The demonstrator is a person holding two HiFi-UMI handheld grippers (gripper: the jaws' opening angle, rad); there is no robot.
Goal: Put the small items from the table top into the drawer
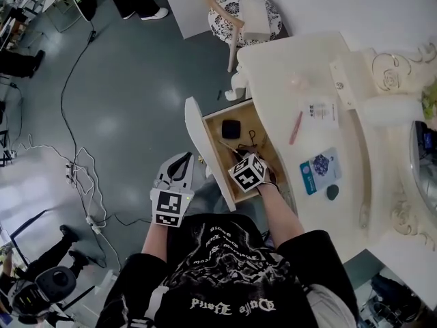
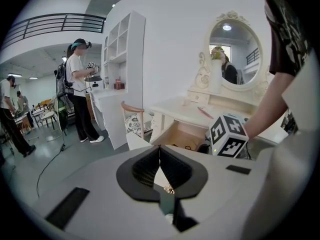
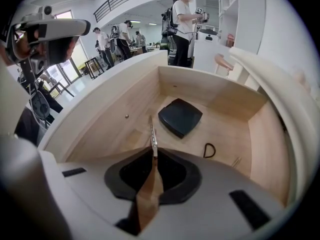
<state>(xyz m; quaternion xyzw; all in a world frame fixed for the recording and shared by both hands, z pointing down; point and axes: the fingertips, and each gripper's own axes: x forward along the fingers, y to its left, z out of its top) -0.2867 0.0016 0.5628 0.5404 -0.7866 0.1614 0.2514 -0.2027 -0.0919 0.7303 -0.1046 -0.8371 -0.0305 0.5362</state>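
The wooden drawer [image 1: 213, 123] of the white dressing table [image 1: 280, 57] stands pulled out. Inside lie a black square pad [image 1: 231, 128] [image 3: 180, 116] and a thin black loop [image 3: 209, 150]. My right gripper [image 1: 236, 156] [image 3: 154, 153] is low inside the drawer, shut on a thin metal strip [image 3: 153, 134] that sticks up between the jaws. My left gripper [image 1: 183, 161] [image 2: 160, 153] hangs left of the drawer front, shut with nothing in it. On the table top lie a pink pen [image 1: 295, 127], a white card [image 1: 319, 111], a blue packet [image 1: 319, 169] and a small dark round item [image 1: 332, 192].
A chair with a patterned cushion [image 1: 240, 16] stands beyond the table. An ornate mirror frame [image 1: 399, 203] runs along the table's right side. Cables [image 1: 82, 176] trail over the grey floor at left. Several people stand in the background by white shelves [image 2: 117, 59].
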